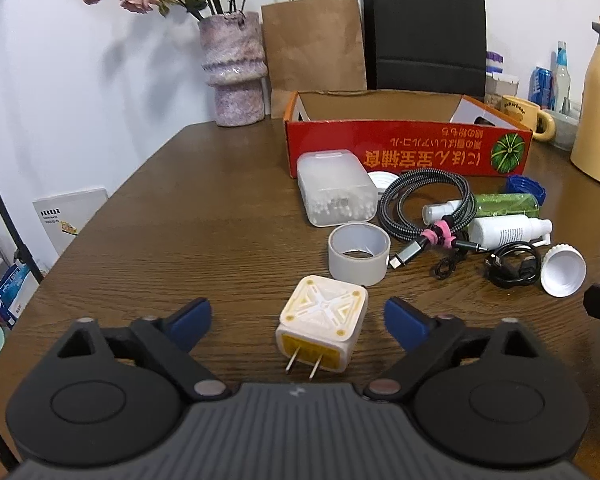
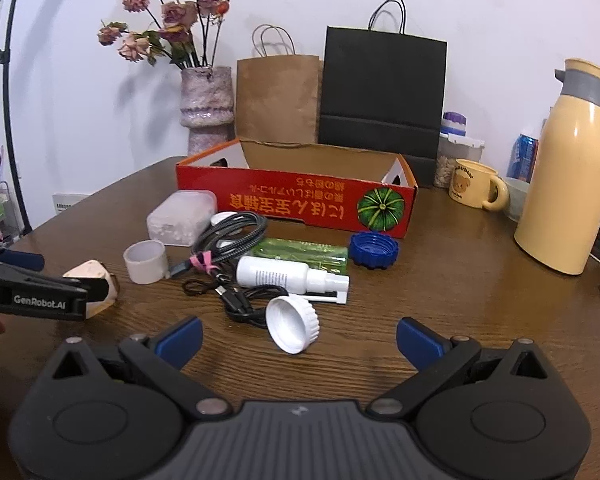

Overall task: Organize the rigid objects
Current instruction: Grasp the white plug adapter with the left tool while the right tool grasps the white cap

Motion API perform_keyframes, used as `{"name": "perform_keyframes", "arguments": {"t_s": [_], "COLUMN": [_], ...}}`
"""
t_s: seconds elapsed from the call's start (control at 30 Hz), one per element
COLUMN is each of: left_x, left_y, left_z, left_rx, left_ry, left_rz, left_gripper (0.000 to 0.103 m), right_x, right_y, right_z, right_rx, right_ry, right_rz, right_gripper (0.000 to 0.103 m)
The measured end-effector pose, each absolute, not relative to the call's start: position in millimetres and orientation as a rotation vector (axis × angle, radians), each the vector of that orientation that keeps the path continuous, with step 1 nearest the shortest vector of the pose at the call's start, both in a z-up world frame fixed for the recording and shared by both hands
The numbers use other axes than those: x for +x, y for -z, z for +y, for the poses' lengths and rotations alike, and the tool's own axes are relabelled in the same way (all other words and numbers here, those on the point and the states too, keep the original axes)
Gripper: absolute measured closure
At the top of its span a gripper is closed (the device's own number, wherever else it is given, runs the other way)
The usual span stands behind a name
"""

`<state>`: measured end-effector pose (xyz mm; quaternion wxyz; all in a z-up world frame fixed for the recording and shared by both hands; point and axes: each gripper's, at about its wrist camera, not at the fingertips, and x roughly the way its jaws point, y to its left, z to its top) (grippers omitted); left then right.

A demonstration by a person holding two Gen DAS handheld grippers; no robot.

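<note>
white plug adapter (image 1: 322, 326) on table between wide-spread left tool (image 1: 298, 316) fingers, untouched.

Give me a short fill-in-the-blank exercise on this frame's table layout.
1. The charger plug lies between the open jaws of the ____ tool.
2. The roll of tape stands just behind the ____.
3. The red box on the table is printed with a green ____.
4. The cap nearest the right tool is ____ in colour.

Answers: left; charger plug; pumpkin; white

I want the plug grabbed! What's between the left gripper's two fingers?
The plug adapter sits between the left gripper's open fingers, untouched, seen in the left wrist view.
</note>
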<state>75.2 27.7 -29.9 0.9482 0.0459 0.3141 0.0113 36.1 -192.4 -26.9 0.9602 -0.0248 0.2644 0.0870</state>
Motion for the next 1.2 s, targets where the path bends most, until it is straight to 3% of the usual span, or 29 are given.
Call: {"name": "perform_keyframes", "arguments": {"t_s": [0.13, 0.2, 0.67, 0.8, 1.0, 1.2], "left_x": [82, 83, 80, 78, 77, 74], "left_y": [35, 37, 31, 28, 22, 17], "left_z": [24, 23, 28, 27, 24, 19], "left_rx": [0.085, 0.079, 0.049, 0.045, 0.043, 0.048], "left_ry": [0.002, 0.021, 0.008, 0.009, 0.011, 0.015], "left_rz": [0.661, 0.67, 0.639, 0.627, 0.613, 0.6], "left_gripper": [0.035, 0.054, 0.054, 0.054, 0.054, 0.054], "right_x": [41, 43, 66, 77, 88, 95], "right_y": [30, 31, 38, 41, 47, 52], "right_z": [-193, -193, -182, -183, -185, -183], "right_rx": [-0.05, -0.052, -0.099, -0.114, -0.117, -0.103], "right_ry": [-0.173, -0.173, -0.162, -0.161, -0.193, -0.273], "right_rz": [0.545, 0.549, 0.58, 0.601, 0.635, 0.668], "right_gripper": [0.0, 0.0, 0.0, 0.004, 0.022, 0.057]}}
